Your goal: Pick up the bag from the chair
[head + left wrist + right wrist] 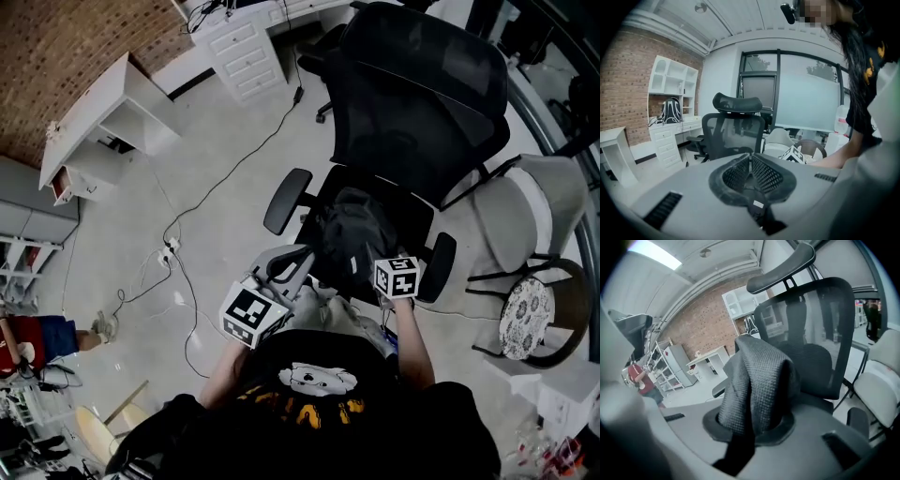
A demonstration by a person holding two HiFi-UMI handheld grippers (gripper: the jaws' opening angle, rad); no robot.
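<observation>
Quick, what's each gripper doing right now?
Left gripper: closed, nothing between its jaws.
Right gripper: closed on a fold of the bag.

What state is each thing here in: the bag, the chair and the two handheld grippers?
Black woven-fabric bag: bunched over the chair seat, pinched at one fold.
Black mesh office chair: upright, holding nothing but the bag.
Right gripper: fingers shut on the bag.
Left gripper: fingers shut together, empty.
White drawer unit: drawers shut.
</observation>
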